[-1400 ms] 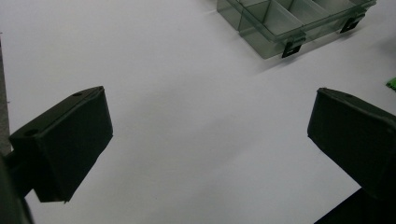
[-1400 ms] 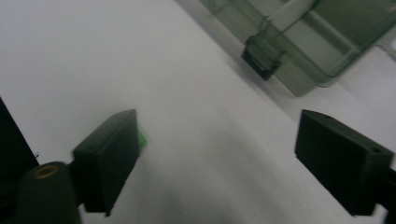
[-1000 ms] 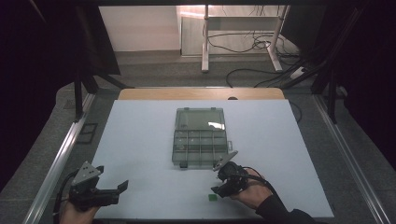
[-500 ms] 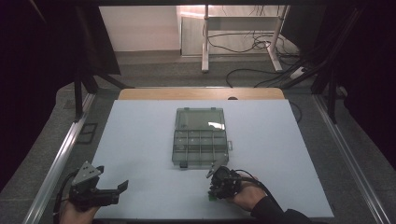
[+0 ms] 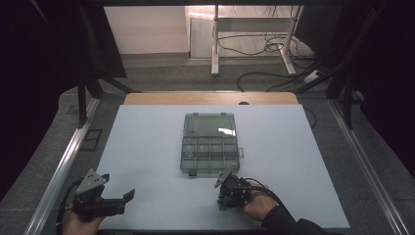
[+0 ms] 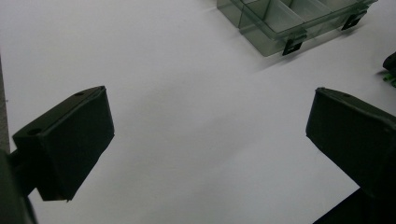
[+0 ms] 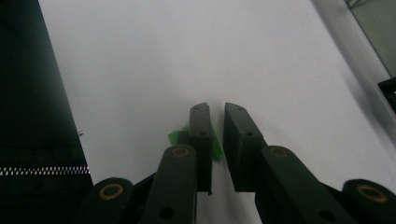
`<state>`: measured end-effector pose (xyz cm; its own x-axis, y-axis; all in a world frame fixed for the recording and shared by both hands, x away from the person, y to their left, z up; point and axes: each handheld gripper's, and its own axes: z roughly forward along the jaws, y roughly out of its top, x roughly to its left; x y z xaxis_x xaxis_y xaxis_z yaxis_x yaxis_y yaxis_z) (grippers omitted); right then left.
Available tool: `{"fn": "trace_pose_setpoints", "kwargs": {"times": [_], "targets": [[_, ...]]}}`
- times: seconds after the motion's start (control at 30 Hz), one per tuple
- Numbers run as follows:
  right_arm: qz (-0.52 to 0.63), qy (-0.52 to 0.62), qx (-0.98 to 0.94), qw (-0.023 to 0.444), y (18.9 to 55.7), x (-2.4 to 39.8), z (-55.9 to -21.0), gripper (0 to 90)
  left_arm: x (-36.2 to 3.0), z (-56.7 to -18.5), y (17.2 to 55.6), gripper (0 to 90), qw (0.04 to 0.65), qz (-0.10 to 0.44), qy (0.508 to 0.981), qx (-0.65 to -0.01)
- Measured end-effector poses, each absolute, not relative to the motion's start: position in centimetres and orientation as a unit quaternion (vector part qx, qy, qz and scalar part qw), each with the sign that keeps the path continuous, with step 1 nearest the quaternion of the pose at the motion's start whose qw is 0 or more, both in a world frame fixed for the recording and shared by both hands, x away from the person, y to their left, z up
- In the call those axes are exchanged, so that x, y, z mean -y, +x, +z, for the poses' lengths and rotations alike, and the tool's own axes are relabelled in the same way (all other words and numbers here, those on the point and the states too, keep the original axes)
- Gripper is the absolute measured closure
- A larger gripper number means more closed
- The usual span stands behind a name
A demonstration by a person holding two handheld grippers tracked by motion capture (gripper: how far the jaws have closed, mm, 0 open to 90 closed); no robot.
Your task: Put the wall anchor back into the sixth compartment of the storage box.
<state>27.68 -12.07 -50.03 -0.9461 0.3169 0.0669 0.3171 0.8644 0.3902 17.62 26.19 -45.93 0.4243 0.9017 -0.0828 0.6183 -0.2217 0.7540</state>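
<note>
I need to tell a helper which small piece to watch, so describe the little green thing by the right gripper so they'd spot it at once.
Start at the white table and find the clear compartment box in its middle. Come toward the near edge to the right gripper; the small green piece lies on the table at its closed tips. It is the one bright green thing on the white top.

Both grippers black; left gripper (image 5: 128, 196) w/ grey three-cornered plate on top, right gripper (image 7: 215, 140) has brass-ringed pivots & trailing black cable; dark sleeve (image 5: 293, 226) on right arm

White table (image 5: 147, 147) bears compartment box (image 5: 210, 147) and green piece (image 7: 176, 136).
</note>
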Motion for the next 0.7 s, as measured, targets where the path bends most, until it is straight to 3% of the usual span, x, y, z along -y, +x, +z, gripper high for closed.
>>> {"fn": "trace_pose_setpoints", "kwargs": {"times": [0.7], "targets": [[-0.218, -0.174, 0.96, -0.011, 28.2, 12.6, -49.0, 84.1, -26.0, -46.0, 17.7, 1.8, 0.364, 0.19, 0.763, -0.499]]}}
